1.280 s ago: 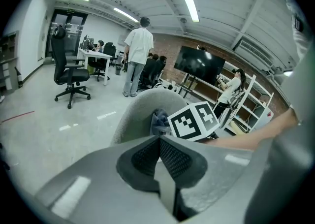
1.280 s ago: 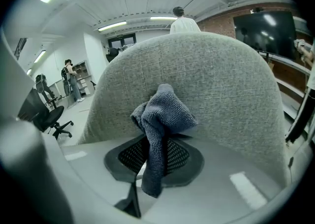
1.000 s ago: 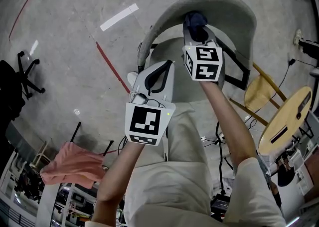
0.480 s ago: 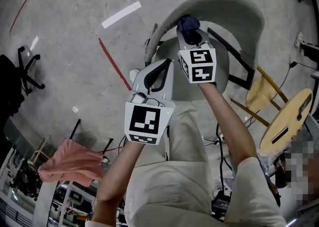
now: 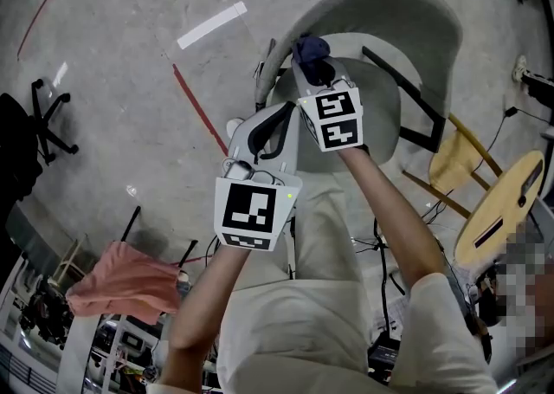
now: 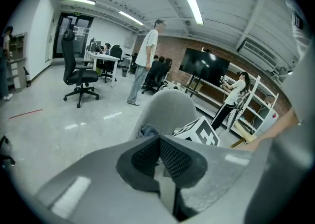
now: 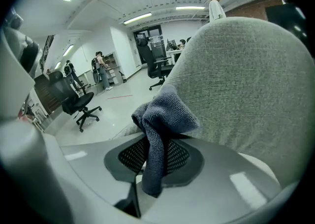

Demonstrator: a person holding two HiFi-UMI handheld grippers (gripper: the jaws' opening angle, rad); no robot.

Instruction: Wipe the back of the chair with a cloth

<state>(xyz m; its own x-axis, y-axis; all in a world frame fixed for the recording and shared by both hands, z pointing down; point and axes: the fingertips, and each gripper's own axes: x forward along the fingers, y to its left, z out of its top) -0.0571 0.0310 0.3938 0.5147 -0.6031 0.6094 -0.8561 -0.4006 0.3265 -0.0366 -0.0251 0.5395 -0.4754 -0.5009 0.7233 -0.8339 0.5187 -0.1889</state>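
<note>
Since 1 s ago the right tool (image 7: 155,158) has slid the cloth (image 7: 165,112) along the chair back (image 7: 246,80), from approx 12 o'clock of its curve toward 10 o'clock in head view; left tool (image 6: 160,158) has hardly shifted. Right tool is clenched on the cloth, w/ a bunch sticking up past the tips & pressed on the backrest's inner face near its left end. Left tool is pinched together w/ nothing in it, at approx 7 o'clock of the cloth, off the chair.

Risks: stroke is nearing the end of the back, so the cloth could run off the rim & lose contact. Only a narrow fold looks gripped, so drag from the coarse fabric might tug it loose.

Cloth: dark blue-grey, nubby knit, soft, crumpled. Chair back: grey-green woven upholstery, curved wrap-round shell. Tool pads (image 7: 177,156): black, mesh-textured
</note>
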